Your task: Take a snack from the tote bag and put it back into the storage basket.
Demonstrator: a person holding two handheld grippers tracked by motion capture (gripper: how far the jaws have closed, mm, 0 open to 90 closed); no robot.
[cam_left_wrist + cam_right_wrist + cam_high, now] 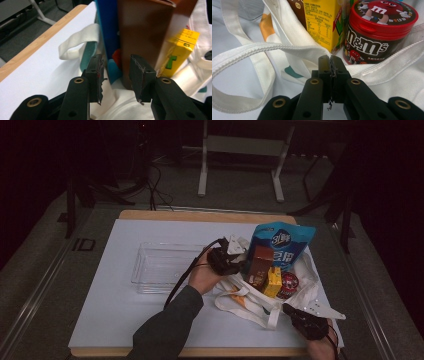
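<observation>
High view, left to right: a clear plastic tray (pixel 160 266) lies on the white table sheet (pixel 110 310), left of centre. Just to its right the person's left hand (pixel 204 276) holds the left gripper (pixel 239 266) level against a white tote bag (pixel 300 290) that lies open on the sheet. In the bag stand a blue snack pouch (pixel 281 242), a brown carton (pixel 260 265), a yellow carton (pixel 273 281) and a red-lidded candy tub (pixel 289 284). At the lower right the right gripper (pixel 290 311) meets the bag's near edge.

Left gripper view: the jaws stand apart, released, nothing between them; the brown carton (pixel 142 37) rises just beyond the right jaw, with the blue pouch (pixel 107 27) to its left and the yellow carton (pixel 180 50) to its right. A bag handle (pixel 75 43) loops over the sheet at left.

Right gripper view: the jaws are clenched together at the bag's rim (pixel 287 48); whether fabric is pinched between them cannot be told. Behind the rim stand the yellow carton (pixel 322 22) and the candy tub (pixel 374 32), side by side
</observation>
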